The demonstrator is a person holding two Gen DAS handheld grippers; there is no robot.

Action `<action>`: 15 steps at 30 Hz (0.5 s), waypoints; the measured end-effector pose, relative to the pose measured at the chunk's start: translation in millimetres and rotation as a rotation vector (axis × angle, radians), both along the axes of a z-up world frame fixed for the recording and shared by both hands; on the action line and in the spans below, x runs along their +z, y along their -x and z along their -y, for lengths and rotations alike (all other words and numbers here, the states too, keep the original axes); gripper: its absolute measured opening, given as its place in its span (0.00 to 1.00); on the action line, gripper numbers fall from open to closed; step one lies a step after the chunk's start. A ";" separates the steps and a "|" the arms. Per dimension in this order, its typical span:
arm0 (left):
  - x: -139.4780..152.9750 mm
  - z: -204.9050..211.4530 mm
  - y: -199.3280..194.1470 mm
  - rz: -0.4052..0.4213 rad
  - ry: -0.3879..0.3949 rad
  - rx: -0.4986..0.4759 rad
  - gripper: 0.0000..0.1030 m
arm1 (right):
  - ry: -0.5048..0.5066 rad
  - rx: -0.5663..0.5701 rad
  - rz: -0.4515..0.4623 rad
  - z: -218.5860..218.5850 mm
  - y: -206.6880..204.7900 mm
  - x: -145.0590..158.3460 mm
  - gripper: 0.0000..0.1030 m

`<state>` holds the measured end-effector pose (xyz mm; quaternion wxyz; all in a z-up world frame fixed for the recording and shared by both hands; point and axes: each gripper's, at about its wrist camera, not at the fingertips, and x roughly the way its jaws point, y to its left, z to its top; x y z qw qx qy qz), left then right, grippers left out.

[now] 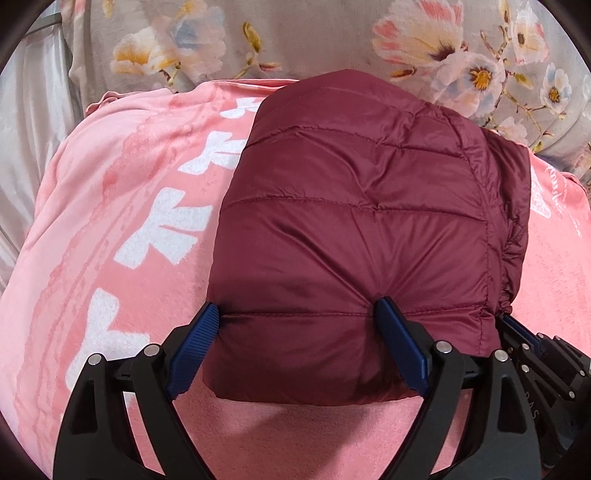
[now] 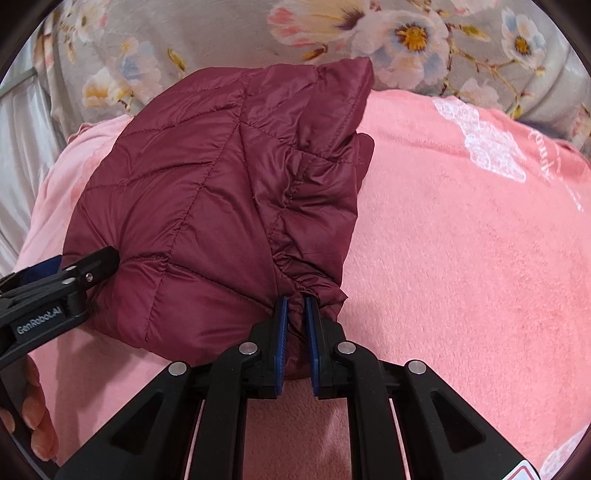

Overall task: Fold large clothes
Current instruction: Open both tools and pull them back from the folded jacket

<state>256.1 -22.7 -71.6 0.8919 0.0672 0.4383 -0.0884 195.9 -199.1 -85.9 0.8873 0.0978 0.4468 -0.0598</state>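
Note:
A maroon quilted puffer jacket (image 1: 362, 221) lies folded into a thick bundle on a pink blanket (image 1: 122, 229). My left gripper (image 1: 299, 314) has its jaws wide apart, with the bundle's near edge bulging between them. In the right wrist view the jacket (image 2: 207, 206) fills the left centre. My right gripper (image 2: 295, 302) is shut on the gathered elastic hem at the bundle's near right corner. The left gripper (image 2: 92, 266) shows at the left edge of that view, against the jacket. The right gripper (image 1: 517, 332) shows at the lower right of the left wrist view.
The pink blanket (image 2: 461, 240) has white characters and a white print. A grey floral cover (image 1: 332, 40) lies behind it; it also shows in the right wrist view (image 2: 221, 33). Pale satin fabric (image 1: 33, 122) is at the far left. My fingers (image 2: 35, 417) show bottom left.

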 end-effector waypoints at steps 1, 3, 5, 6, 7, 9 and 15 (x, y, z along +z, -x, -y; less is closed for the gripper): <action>-1.6 -0.1 0.3 0.007 -0.005 0.003 0.86 | 0.006 -0.002 0.004 -0.5 1.1 2.6 0.11; -3.8 -2.7 2.2 0.032 0.005 0.011 0.88 | 0.006 -0.016 0.022 -0.1 8.4 10.7 0.17; -1.2 -7.5 7.8 0.049 0.032 0.022 0.88 | 0.026 -0.029 0.073 -1.1 26.5 23.4 0.39; 1.8 -10.5 13.4 0.054 0.044 0.031 0.88 | 0.042 -0.038 0.101 -1.7 36.4 28.3 0.49; 4.6 -12.5 18.0 0.059 0.051 0.036 0.88 | 0.048 -0.046 0.123 -0.8 46.7 32.1 0.53; 11.9 -17.4 37.2 0.104 0.066 0.047 0.88 | 0.034 -0.050 0.140 -0.7 66.6 33.0 0.54; 0.2 -13.2 87.5 0.137 0.014 0.049 0.91 | 0.048 -0.062 0.111 -4.5 104.5 20.8 0.54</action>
